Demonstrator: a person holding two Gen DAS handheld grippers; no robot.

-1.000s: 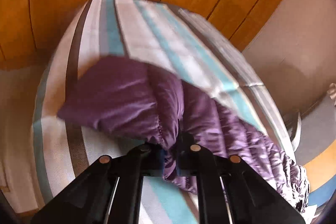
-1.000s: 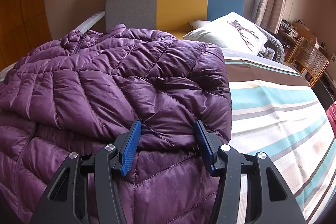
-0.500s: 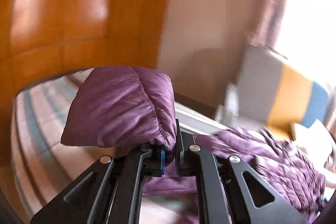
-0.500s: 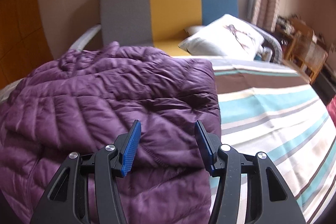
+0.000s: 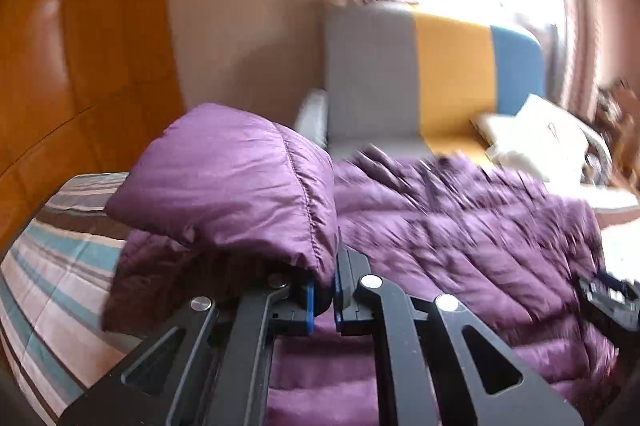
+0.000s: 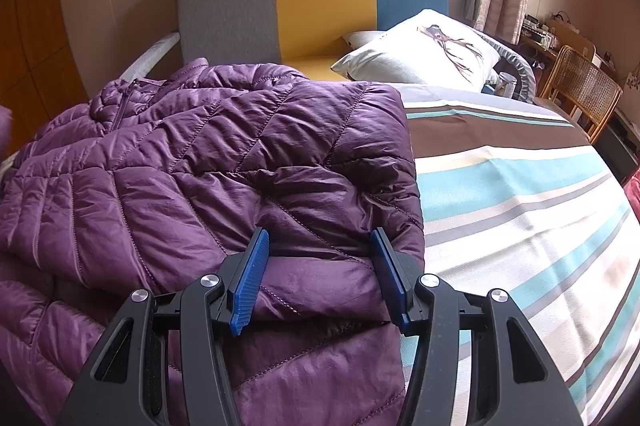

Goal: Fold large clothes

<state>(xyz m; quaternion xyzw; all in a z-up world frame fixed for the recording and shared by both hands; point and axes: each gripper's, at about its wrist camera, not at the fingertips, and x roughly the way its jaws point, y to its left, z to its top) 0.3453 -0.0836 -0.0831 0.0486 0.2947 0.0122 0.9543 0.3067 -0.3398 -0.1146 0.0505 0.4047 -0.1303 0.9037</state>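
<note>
Left tool (image 5: 323, 300) pinches the purple jacket's (image 6: 200, 162) sleeve; right tool (image 6: 320, 278) half-open astride its folded edge.

The left matte black plastic tongs (image 5: 323, 292) have two flat, angular arms with triangular cut-outs, round silver screw heads on each arm, and thin blue pads at the inner faces. The right black plastic tongs (image 6: 318, 274) share the same build: silver screws behind the fingers and ribbed blue pads (image 6: 250, 280) lining both inner faces.
</note>
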